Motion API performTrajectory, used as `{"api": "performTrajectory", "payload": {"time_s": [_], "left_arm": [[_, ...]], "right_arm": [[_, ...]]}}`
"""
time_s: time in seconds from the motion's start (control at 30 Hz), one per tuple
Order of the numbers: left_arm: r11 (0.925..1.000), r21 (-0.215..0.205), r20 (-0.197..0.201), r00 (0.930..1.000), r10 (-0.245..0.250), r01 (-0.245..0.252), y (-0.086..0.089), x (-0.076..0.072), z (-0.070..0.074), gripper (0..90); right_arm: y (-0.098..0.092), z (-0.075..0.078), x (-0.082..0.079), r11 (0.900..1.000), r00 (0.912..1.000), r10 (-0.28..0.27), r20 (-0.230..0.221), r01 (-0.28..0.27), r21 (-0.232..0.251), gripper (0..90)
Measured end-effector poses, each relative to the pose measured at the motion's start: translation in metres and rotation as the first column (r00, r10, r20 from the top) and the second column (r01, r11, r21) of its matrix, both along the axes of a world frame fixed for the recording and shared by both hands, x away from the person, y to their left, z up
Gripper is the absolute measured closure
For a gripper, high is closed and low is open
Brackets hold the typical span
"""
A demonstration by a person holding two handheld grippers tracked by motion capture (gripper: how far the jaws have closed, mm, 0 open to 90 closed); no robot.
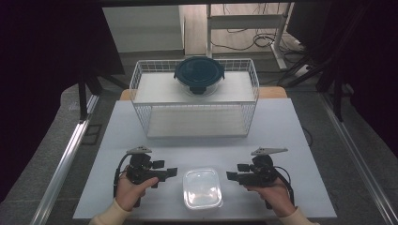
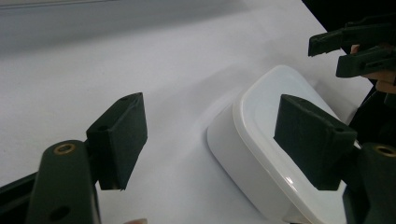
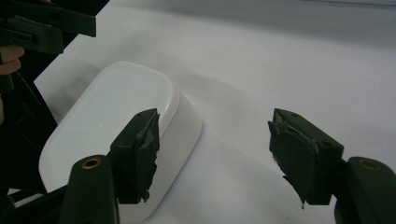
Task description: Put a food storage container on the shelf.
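A white rectangular container with a closed lid lies on the white table near the front edge, between my two grippers. My left gripper is held just left of it and points right toward it. Its jaws stand open and apart from the box. In the left gripper view, the container lies ahead to the right, partly behind the right jaw of the left gripper. My right gripper is held just right of the box, open and pointing left. In the right gripper view, the container lies to the left of the right gripper.
A white wire basket stands at the back of the table. A round glass container with a dark teal lid sits on its upper shelf. The table's front edge runs just below the hands.
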State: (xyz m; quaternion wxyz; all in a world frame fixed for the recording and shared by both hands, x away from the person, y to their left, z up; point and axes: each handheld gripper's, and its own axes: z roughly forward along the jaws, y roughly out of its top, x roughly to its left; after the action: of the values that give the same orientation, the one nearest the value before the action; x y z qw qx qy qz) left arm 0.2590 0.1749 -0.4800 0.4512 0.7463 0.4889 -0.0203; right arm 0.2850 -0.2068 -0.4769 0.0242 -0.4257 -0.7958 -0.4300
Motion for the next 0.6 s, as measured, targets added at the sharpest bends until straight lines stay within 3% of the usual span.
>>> {"api": "performTrajectory", "payload": {"time_s": [0.13, 0.27, 0.37, 0.6], "left_arm": [[1.0000, -0.001, 0.000, 1.0000, -0.006, 0.006, -0.001, -0.001, 0.000, 25.3], [0.9997, -0.013, -0.010, 0.9997, -0.023, 0.023, -0.006, -0.005, -0.001, 25.4], [0.9989, -0.030, -0.037, 0.9986, -0.037, 0.036, -0.010, -0.007, -0.005, 25.6], [0.9956, -0.082, -0.126, 0.9904, -0.057, 0.047, -0.018, -0.012, -0.021, 29.3]], "right_arm": [[0.001, 0.001, -0.001, 1.000, 1.0000, 0.005, -0.007, -0.005, 0.005, 33.3], [0.007, 0.002, -0.006, 0.999, 0.9995, 0.020, -0.025, -0.019, 0.039, 34.3], [0.015, 0.001, -0.011, 0.996, 0.9968, 0.050, -0.063, -0.045, 0.073, 36.0], [0.027, -0.006, -0.016, 0.993, 0.9891, 0.088, -0.118, -0.078, 0.091, 41.5]]}}
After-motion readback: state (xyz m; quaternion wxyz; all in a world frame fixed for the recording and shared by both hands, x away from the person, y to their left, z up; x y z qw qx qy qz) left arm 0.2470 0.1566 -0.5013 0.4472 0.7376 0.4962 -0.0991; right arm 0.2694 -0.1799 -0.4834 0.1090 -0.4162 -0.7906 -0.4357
